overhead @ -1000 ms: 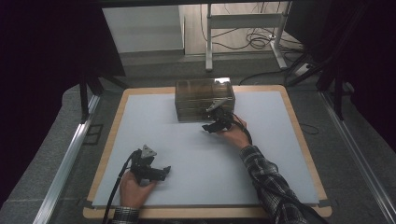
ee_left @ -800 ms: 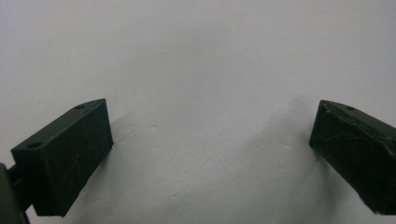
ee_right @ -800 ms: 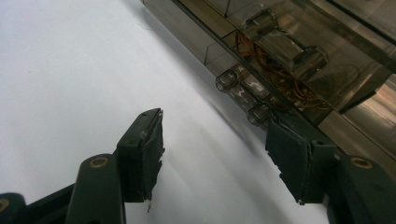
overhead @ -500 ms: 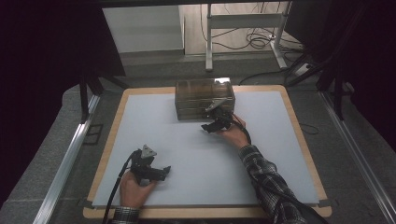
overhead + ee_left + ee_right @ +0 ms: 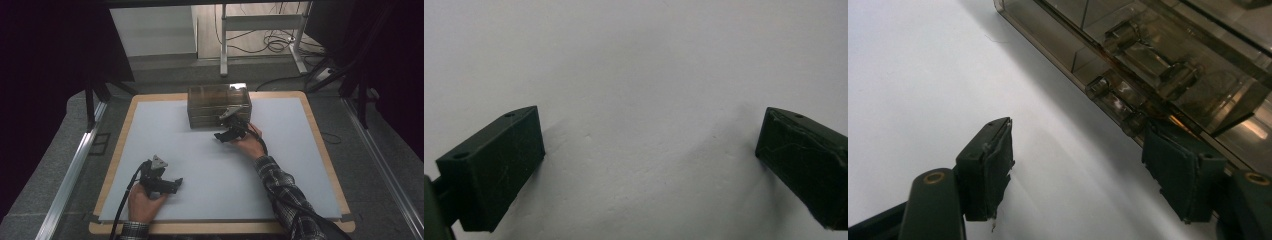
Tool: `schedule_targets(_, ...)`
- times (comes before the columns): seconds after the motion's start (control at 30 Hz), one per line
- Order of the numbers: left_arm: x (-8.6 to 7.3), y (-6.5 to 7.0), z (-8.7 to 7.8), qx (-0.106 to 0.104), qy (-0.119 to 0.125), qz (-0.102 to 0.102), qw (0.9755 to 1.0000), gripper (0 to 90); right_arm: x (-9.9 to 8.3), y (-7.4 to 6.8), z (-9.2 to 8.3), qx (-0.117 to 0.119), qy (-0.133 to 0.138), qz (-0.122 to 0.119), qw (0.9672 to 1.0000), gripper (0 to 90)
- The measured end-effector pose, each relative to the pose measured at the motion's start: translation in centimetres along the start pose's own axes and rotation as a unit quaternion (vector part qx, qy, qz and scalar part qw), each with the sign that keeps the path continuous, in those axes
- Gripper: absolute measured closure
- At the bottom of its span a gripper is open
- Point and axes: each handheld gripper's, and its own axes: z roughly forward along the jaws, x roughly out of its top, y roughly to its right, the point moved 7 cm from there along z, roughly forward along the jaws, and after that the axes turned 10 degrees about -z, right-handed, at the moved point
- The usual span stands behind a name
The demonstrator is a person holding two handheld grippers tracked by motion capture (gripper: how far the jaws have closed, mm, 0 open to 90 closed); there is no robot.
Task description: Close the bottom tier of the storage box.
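place: lab-style recording bay | evidence: wood-edged bench topped with a pale grey mat (image 5: 165, 150) at frame centre; aluminium rails (image 5: 70, 175) on both sides; black curtains (image 5: 45, 60) upper left and right; loose cables (image 5: 272, 42) on floor, top centre

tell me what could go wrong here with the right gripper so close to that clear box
1. The right gripper, jaws just opened and empty, has one jaw against the smoky clear box front near its latch; a nudge could slide the box across the white mat.
2. Closing now would likely catch only the edge and slip off.
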Motion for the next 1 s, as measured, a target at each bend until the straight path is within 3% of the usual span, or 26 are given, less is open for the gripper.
schedule_targets(0.57, 0.0, 0.0, 0.0, 0.0, 0.0, 0.0, 1.0, 0.0, -0.05, -0.09, 0.14, -0.012, -0.002, -0.009, 0.9999, 26.4)
schedule_targets(1.0, -0.01, -0.01, 0.0, 0.0, 0.0, 0.001, 1.0, 0.0, 0.14, -0.45, -0.14, -0.007, -0.005, -0.016, 0.9998, 25.9)
